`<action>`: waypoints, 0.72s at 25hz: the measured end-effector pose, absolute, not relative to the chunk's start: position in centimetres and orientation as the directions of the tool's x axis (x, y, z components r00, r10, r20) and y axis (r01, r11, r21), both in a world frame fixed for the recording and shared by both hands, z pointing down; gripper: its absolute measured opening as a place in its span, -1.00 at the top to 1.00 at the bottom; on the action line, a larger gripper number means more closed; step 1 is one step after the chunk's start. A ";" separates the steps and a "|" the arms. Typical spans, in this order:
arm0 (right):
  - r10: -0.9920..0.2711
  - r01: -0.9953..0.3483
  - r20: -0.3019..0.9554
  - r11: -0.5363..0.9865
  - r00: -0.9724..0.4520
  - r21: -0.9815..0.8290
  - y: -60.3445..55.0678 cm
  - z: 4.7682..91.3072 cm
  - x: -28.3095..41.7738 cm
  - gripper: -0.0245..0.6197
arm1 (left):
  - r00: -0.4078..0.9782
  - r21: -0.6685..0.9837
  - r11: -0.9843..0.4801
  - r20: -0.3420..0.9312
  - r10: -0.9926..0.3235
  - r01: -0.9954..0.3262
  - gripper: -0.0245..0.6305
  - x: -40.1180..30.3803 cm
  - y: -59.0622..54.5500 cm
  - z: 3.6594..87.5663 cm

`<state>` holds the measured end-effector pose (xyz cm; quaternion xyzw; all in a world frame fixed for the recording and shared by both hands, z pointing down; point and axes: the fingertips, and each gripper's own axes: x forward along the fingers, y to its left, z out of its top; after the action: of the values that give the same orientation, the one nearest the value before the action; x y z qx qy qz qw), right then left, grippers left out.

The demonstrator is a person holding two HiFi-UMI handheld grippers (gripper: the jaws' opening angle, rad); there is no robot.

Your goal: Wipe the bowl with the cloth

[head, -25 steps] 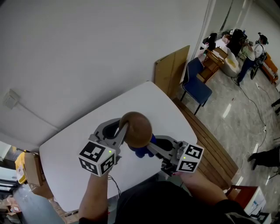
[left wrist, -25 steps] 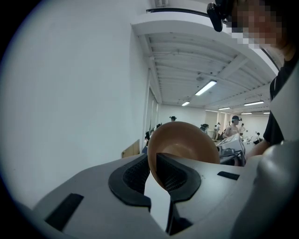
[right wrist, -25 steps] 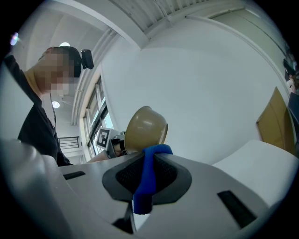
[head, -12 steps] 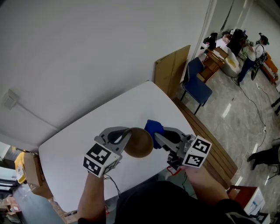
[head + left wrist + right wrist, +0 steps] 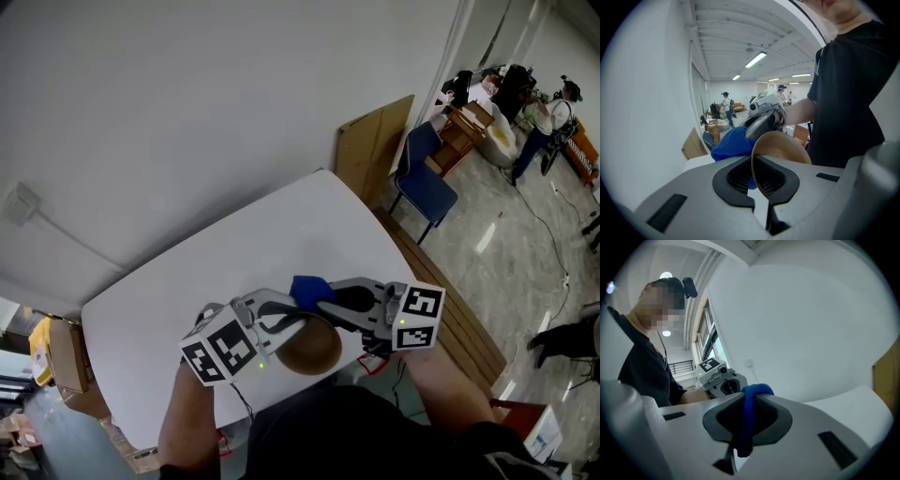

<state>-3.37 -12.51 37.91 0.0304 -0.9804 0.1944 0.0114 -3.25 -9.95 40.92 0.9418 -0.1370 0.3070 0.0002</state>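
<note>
Left gripper (image 5: 755, 161) pinching bowl (image 5: 782, 147), right gripper (image 5: 752, 393) — cloth (image 5: 746, 423)

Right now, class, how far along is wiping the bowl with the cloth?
Done: left gripper grips the bowl by its rim, right gripper pinches the blue cloth, both held above the table. In hand: cloth close beside the bowl. Left: the wiping itself; contact isn't clear.

The bowl (image 5: 309, 349) was noted as smooth and brown with a low sheen; wood or plastic could not be told. The cloth (image 5: 309, 289) was recorded as soft, napped blue fabric. Matt grey plastic was seen on the left gripper (image 5: 759, 176) and right gripper (image 5: 747, 413), with black ribbed pads (image 5: 736, 176). The table top (image 5: 187, 281) was logged as white, smooth, matt.
</note>
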 end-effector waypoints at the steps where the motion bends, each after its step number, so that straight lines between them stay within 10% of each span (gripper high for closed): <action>1: -0.040 -0.048 0.027 0.919 -0.999 -0.390 -12.3 37.9 -3.5 0.82 | 0.770 -0.089 -0.964 0.585 -0.256 -0.252 0.87 -3.5 -9.9 40.9; 18: 0.138 0.124 0.004 0.899 -0.990 -0.421 -9.8 38.0 -3.7 0.82 | 0.820 -0.123 -0.990 0.558 -0.130 -0.073 0.87 -2.6 -6.9 38.8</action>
<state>-3.75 -9.83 38.04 -0.0672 -0.9742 0.2147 0.0169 -2.64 -6.93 38.77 0.9527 -0.0533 0.2954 -0.0481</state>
